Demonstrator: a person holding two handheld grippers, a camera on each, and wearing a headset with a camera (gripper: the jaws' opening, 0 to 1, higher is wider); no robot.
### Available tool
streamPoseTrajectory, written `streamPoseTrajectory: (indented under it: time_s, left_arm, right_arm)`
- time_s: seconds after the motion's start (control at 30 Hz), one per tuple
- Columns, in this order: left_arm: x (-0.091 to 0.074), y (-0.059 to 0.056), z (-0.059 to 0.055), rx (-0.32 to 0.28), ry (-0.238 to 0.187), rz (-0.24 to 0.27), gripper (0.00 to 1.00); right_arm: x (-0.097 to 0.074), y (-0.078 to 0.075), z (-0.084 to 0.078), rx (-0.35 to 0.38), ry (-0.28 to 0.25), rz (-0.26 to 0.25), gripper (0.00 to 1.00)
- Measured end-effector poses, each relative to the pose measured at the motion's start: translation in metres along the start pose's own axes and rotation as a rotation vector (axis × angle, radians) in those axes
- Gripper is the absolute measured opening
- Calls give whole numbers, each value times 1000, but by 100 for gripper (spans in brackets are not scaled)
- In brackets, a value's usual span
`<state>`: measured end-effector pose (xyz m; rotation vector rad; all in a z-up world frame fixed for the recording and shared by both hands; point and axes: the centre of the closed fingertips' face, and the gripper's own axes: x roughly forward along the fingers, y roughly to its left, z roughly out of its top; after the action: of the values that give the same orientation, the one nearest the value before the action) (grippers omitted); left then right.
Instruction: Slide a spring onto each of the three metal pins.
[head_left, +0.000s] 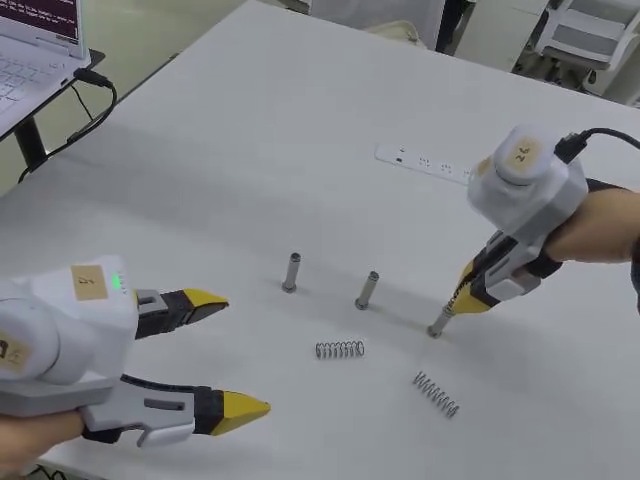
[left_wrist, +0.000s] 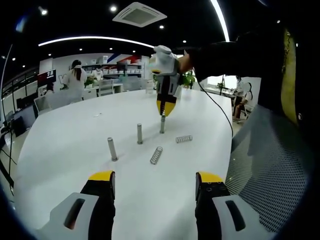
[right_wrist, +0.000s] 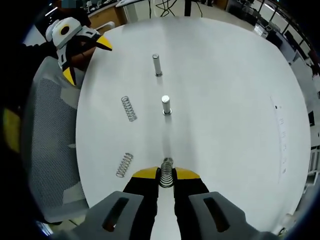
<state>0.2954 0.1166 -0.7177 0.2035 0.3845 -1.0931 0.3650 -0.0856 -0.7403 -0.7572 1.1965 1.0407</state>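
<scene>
We see the right tongs (right_wrist: 166, 174) gripping a spring (right_wrist: 166, 167) at the pin (head_left: 438, 323) closest to the right edge of the worktop (head_left: 250, 150), while the left tongs (head_left: 247, 353) are wide open near its front edge.

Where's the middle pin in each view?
Head view: middle pin at centre, left of the right gripper.
Left gripper view: centre-left, second pin out from the jaws.
Right gripper view: centre, straight ahead of the jaws.
Shared landmark: the right gripper, shut on a spring at the end pin.
</scene>
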Motion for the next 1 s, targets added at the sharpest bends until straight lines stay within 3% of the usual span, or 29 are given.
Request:
streamPoseTrajectory:
  time_s: [1.0]
  left_arm:
    - [-1,-2,-1,0,4,-2,58]
  right_arm:
    - [38,4,-9,5,14,-5,8]
